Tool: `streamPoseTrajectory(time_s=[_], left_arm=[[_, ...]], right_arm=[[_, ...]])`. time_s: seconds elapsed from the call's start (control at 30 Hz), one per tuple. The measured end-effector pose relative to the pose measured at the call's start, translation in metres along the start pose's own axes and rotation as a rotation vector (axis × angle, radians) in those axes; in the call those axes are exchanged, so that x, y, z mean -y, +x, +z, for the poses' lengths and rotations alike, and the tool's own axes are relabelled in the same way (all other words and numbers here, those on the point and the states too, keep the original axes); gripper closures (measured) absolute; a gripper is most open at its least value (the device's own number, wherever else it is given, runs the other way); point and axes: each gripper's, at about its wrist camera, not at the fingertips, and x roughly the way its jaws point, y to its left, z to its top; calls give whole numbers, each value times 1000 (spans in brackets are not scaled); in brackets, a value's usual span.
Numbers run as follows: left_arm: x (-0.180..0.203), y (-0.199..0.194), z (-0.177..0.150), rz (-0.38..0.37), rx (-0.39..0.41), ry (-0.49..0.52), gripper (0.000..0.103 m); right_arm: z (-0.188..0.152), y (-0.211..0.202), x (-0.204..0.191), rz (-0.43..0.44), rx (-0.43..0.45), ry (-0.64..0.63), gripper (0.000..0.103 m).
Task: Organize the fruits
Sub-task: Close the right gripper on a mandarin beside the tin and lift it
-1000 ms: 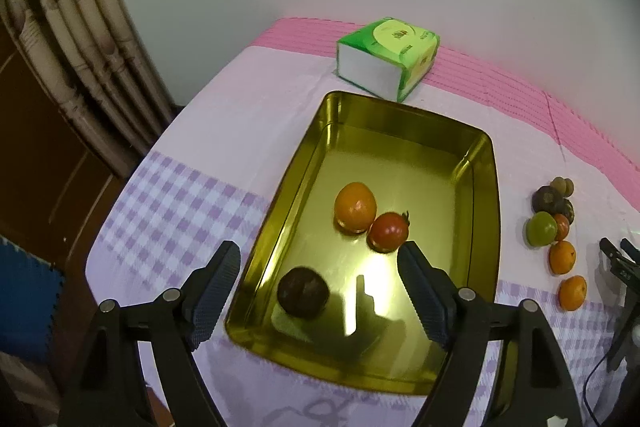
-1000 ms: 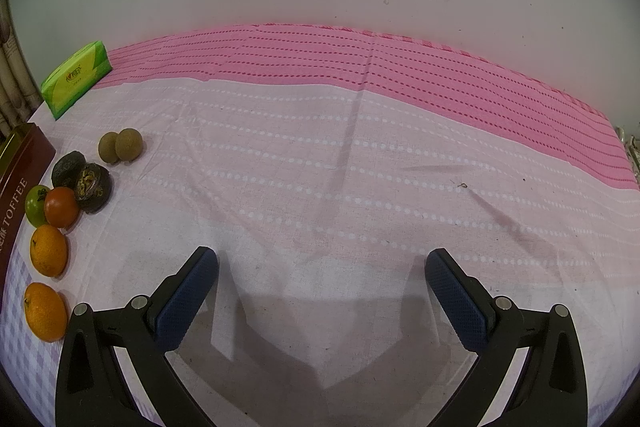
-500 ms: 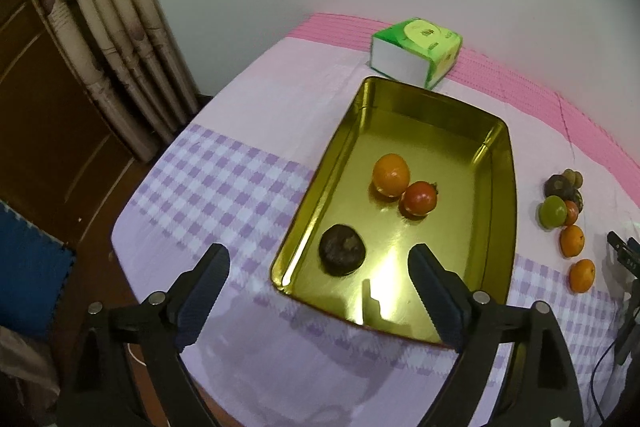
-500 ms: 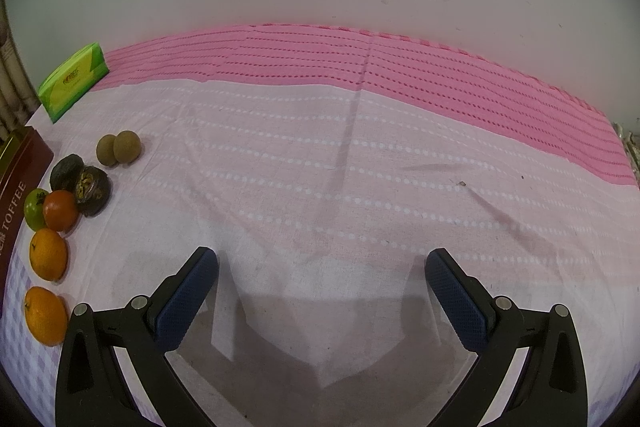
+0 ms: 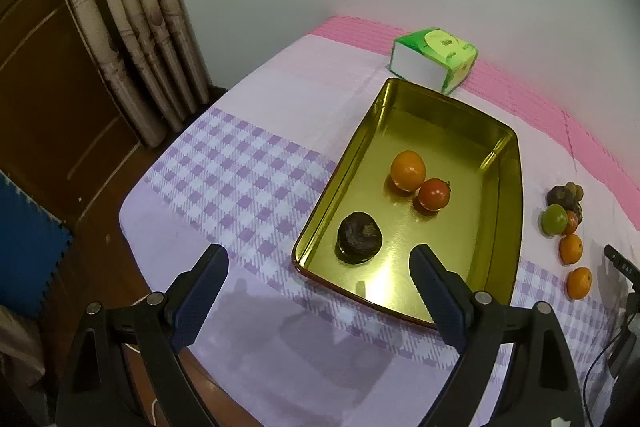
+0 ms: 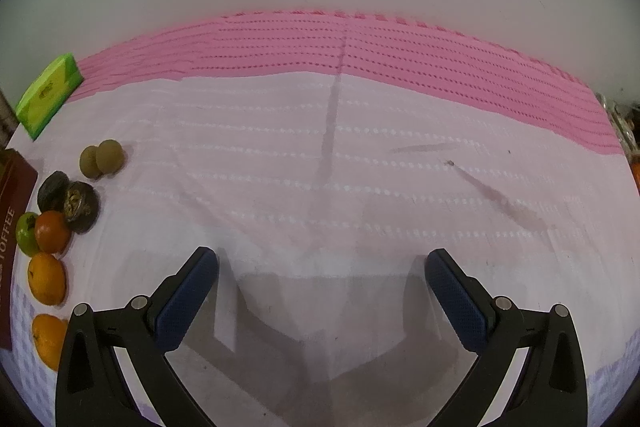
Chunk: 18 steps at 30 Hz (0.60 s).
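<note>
left gripper (image 5: 316, 259): black frame, dark blue textured pads, jaws spread wide with nothing between them. They have just been opening. Hovers over the near edge of the table, short of the tray.
right gripper (image 6: 322, 263): same build, jaws spread wide, empty, over bare pale cloth.
gold metal tray (image 5: 508, 187): rectangular, shiny, on the cloth ahead of the left gripper (dark red outer wall shows in the right wrist view).
fruit in tray: dark wrinkled round fruit (image 5: 359, 237) nearest the left gripper; orange citrus (image 5: 408, 171) and red tomato-like fruit (image 5: 434, 194) further in, touching each other.
fruit outside tray: loose cluster on the cloth right of the tray. Two oranges (image 6: 47, 278), a red-orange fruit (image 6: 52, 231), a green fruit (image 6: 25, 233), two dark wrinkled fruits (image 6: 82, 207), two small brown-green round fruits (image 6: 102, 158). All well left of the right gripper.
green tissue pack (image 5: 436, 61): just beyond the tray's far end.
tablecloth (image 5: 240, 167): purple-white check near, pale in the middle, pink band by the wall.
beige curtain (image 5: 120, 7): left of the table.
</note>
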Motion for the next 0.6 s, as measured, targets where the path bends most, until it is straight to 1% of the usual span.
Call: streamPoseTrajectory(time_s=[0.13,0.3,0.43,0.53,0.6], left_arm=[[-3,1,0,1,-3,-16,13],[-6,3,0,4,-7,-27,13],[-8,3,0,3,-9,-34,13],[-10,4,1,5,-11,-37,13],[-11,4,1,4,-13,-43,13]], right_arm=[[-6,-11,-7,13,8,-25,10],[-18,-42,-33,85,45,-93,11],[-30,-69,-64,153,76,-162,11],[-39,-83,-88,206,87,-204,11],[-44,-89,-101,222,90,-232,12]])
